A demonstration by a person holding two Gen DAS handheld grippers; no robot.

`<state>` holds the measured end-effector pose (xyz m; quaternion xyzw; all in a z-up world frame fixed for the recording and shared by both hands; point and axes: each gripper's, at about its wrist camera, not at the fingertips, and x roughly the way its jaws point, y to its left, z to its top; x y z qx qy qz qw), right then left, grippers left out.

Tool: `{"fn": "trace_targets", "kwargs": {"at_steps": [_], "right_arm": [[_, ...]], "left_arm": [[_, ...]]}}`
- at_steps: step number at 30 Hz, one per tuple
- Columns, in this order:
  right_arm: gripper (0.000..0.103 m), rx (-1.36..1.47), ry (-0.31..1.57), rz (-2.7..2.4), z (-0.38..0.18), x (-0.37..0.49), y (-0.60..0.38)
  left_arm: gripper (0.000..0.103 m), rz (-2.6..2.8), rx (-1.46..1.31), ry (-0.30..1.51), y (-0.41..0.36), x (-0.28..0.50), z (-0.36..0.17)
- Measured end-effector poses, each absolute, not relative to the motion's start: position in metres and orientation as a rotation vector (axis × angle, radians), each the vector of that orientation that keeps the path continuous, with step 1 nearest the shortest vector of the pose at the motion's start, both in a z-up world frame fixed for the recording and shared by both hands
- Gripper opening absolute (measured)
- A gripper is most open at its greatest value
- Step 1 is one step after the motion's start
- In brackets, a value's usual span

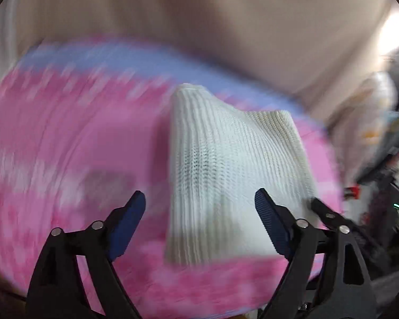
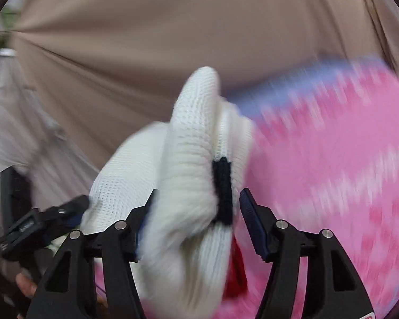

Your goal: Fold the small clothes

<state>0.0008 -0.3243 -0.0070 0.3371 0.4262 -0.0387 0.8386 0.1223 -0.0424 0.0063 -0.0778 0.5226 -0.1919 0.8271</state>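
Knit, white and ribbed, bulges up between the fingers of the right claw, so that is where the step in hand seems to sit: a lift or carry-over of one part of the garment, partway through a fold. The right claw's jaws stand apart, with the left pad against the fabric and the right pad just beside a short black band sewn on the knit; whether the cloth is truly pinched or only draped there cannot be told, since the frame is smeared. A scrap of red shows under the knit, too blurred to name. Out to the left of that view the tip of the other claw reaches the same fabric. In the left wrist view, the left claw is spread wide and holds nothing; the knit lies ahead of it and between its fingers, touching or just over the right pad, mostly flat on a pink cloth with a blue border, one far corner raised. Beyond hangs a beige curtain. Judging from this, the next move calls for settling the raised part down square onto the flat panel, with the left claw free to pin or smooth the near edge so the soft knit does not slide or bunch.
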Motion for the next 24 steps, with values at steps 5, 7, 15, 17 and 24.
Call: {"fn": "trace_targets", "kwargs": {"at_steps": [5, 7, 15, 17, 24], "right_arm": [[0.051, 0.746, 0.978, -0.157, -0.043, -0.043, -0.326], [0.062, 0.707, 0.97, -0.151, -0.036, -0.036, -0.325], [0.073, 0.689, 1.118, -0.071, -0.087, 0.034, -0.309], [0.025, 0.734, 1.149, -0.023, -0.098, 0.043, -0.308], [0.021, 0.664, 1.036, 0.041, -0.039, 0.033, -0.309]], "left_arm": [[0.075, -0.266, -0.455, 1.22, 0.023, 0.1, -0.056], [0.082, -0.259, -0.456, 1.185, 0.021, 0.102, -0.051], [0.09, -0.31, -0.42, 1.262, -0.027, 0.143, -0.072], [0.031, -0.337, -0.373, 1.331, -0.041, 0.152, -0.088], [0.017, -0.334, -0.321, 1.308, -0.035, 0.139, -0.061]]}}
